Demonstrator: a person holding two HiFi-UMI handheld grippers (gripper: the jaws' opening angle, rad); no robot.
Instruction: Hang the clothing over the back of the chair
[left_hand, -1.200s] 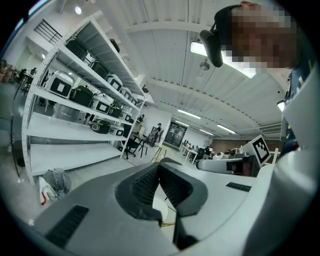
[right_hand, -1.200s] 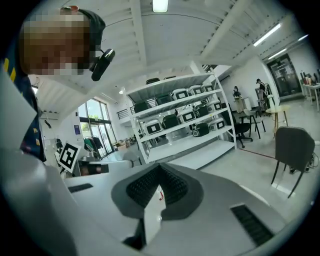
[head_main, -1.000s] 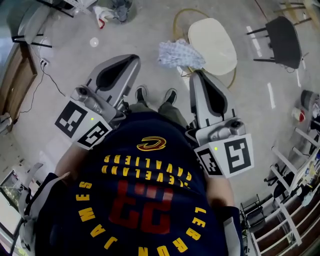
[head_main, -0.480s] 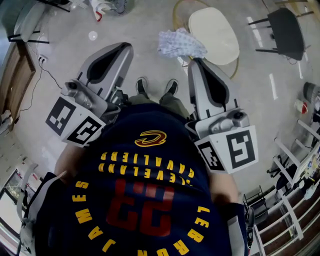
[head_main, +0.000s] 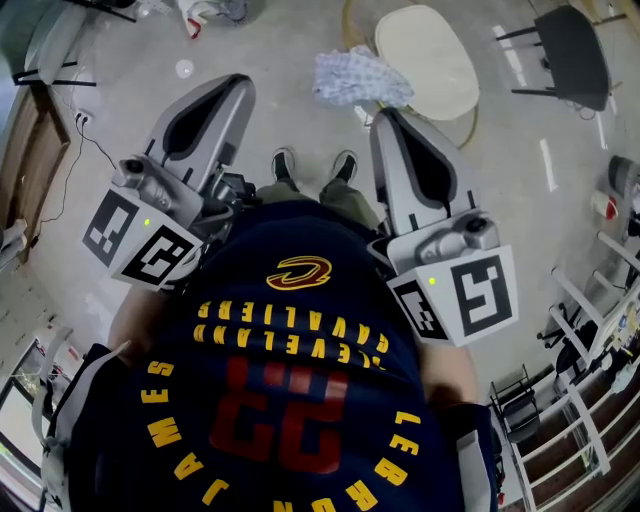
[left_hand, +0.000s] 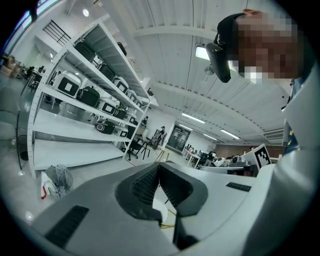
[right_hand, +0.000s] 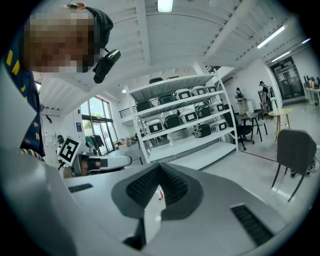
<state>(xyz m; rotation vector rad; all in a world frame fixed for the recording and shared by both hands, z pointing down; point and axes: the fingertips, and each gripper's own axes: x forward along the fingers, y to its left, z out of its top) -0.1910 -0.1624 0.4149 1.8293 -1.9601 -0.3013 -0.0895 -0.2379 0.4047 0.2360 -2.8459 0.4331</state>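
Note:
A light blue-and-white patterned piece of clothing (head_main: 355, 78) lies bunched at the near left edge of a cream-seated chair (head_main: 425, 60) with a thin yellow frame. Whether it rests on the chair's back or its seat, I cannot tell. Both grippers are held up in front of a person in a navy jersey and point toward the chair. The left gripper (head_main: 238, 84) (left_hand: 159, 166) has its jaws together with nothing between them. The right gripper (head_main: 383, 115) (right_hand: 159, 168) is also shut and empty, its tip just short of the clothing in the head view.
A black chair (head_main: 570, 55) stands at the far right. White shelving with cases (left_hand: 85, 95) (right_hand: 185, 125) lines the room. A white rack (head_main: 580, 400) is at the lower right, a cable (head_main: 75, 170) crosses the floor at left, and a bag (left_hand: 56, 180) lies there.
The head view has shifted a little, so chair and clothing sit slightly higher in the picture. Both grippers stay shut and empty in much the same place.

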